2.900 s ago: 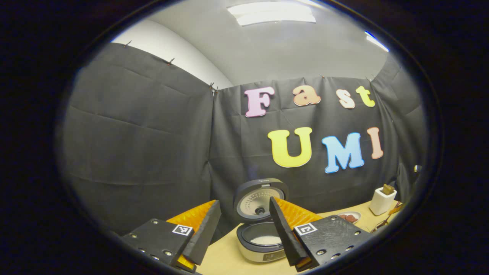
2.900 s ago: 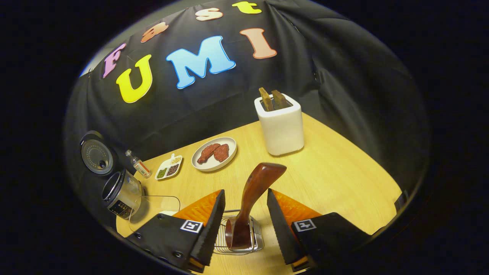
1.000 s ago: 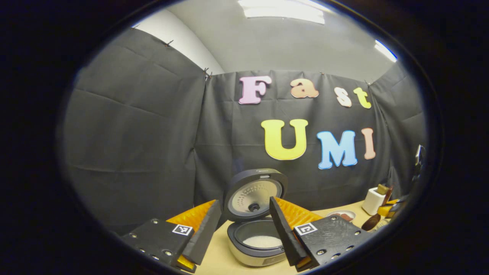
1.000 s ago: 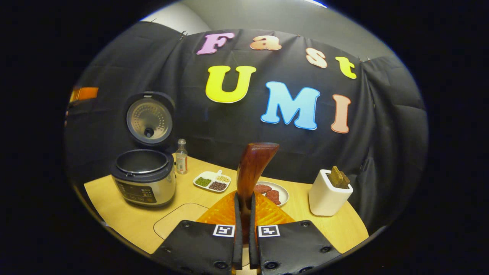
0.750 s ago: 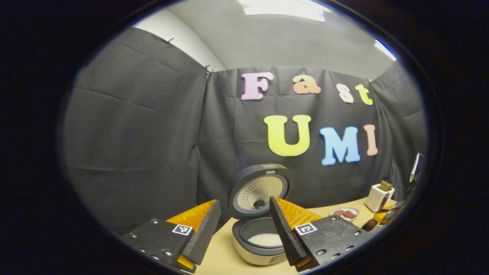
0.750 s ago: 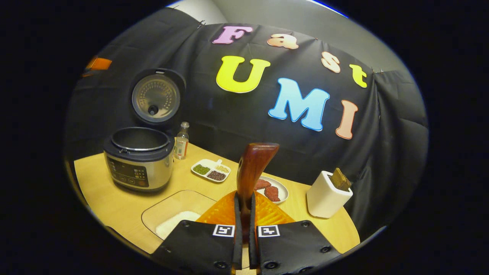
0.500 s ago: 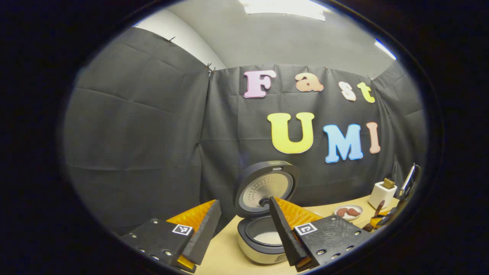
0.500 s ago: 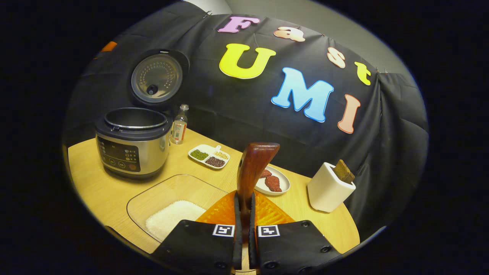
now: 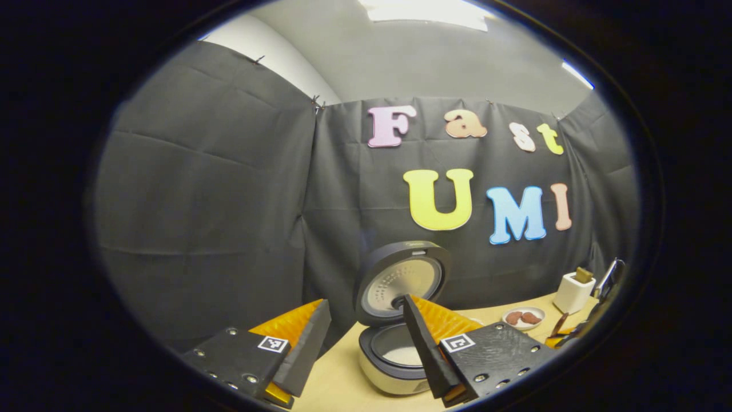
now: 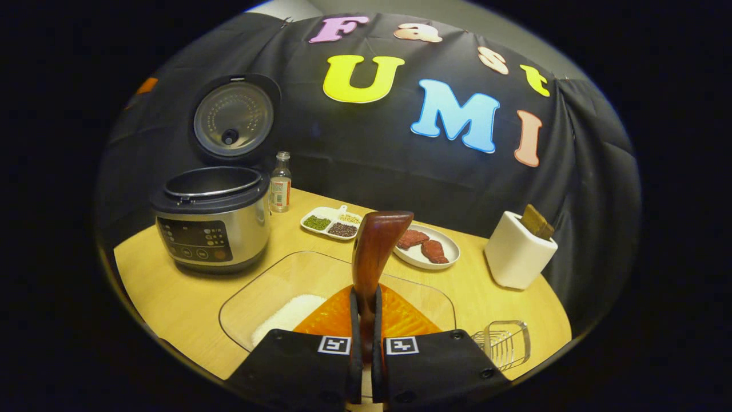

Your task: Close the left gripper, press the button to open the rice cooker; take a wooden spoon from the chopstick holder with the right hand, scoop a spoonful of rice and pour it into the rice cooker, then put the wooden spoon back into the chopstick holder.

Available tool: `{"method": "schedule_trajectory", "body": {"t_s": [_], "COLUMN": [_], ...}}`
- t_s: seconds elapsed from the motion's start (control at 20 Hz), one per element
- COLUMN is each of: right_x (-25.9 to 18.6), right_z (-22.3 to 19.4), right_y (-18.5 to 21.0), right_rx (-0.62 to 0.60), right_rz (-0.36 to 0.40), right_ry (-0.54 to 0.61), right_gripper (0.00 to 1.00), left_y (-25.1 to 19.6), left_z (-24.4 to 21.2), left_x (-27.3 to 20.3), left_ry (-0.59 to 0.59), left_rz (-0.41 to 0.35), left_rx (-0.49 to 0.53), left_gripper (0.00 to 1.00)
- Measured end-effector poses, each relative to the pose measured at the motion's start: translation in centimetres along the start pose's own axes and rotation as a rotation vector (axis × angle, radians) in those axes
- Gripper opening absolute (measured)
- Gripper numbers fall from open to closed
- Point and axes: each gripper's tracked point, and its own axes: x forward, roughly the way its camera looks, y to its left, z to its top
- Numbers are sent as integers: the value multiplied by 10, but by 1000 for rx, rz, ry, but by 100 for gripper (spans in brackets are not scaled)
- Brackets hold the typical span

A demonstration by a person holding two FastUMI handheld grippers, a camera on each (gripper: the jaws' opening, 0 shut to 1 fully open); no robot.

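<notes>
Black cloth is hanging behind a pale wooden table (image 10: 171, 297), and on that table a silver rice cooker with a dark rim and hinged lid (image 10: 214, 220) is standing with the lid raised; in the left gripper view the same cooker (image 9: 394, 355) is showing a little white rice at the bottom of its pot.

A dark reddish-brown wooden spoon with a curved handle (image 10: 374, 252) is rising from between the fingers of the right gripper (image 10: 365, 337). It looks stiff and light, with a polished finish that could slide under a loose pinch, so the flat lower shaft, where the fingers are pressing now, is probably the safest place to hold it; the bowl end is hidden beneath the gripper. The right gripper is clamping the shaft from both sides, with the jaws nearly meeting around it.

A clear, shallow, square glass dish (image 10: 274, 286) is lying just ahead of and under that gripper, holding a low heap of white rice (image 10: 286, 312) that should give way easily to a scoop but spill if the spoon tips. A small wire chopstick holder (image 10: 506, 340) is sitting at the table's near right edge, waiting for the spoon.

The left gripper (image 9: 366, 337) is hanging spread wide, holding and touching nothing, with the cooker beyond it.
</notes>
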Motion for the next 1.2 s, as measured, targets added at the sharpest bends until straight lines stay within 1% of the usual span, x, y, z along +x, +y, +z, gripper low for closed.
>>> {"method": "schedule_trajectory", "body": {"t_s": [0.15, 0.2, 0.25, 0.5, 0.65, 0.75, 0.85, 0.95, 1.05, 1.2], "right_x": [-1, -2, -3, -4, -1, 0, -1, -4, -7, -14], "right_z": [-1, -3, -3, -8, -14, -18, -14, -7, 0, 21], "right_y": [6, 7, 7, 8, -6, -17, -30, -42, -55, -69], "right_rx": [101, 142, 189, 433, 602, 739, 875, 955, 1009, 1106], "right_rz": [33, 43, 52, 107, 104, 104, 108, 105, 105, 128], "right_ry": [28, 37, 46, 97, 139, 168, 170, 159, 142, 115], "right_gripper": [8, 8, 8, 8, 8, 8, 8, 8, 8, 8], "left_y": [-2, -3, -3, -8, -12, -15, -17, -20, -21, -23], "left_z": [2, 2, 3, 8, 13, 15, 20, 21, 22, 24], "left_x": [-3, -4, -5, -8, -10, -11, -10, -11, -10, -11], "left_ry": [-3, -4, -5, -13, -19, -25, -32, -35, -37, -45], "left_rz": [0, 1, 1, -1, -6, -12, -16, -21, -25, -26], "left_rx": [2, 1, 1, 2, 7, 15, 21, 16, 12, 10], "left_gripper": [80, 81, 80, 80, 80, 80, 80, 81, 80, 80]}}
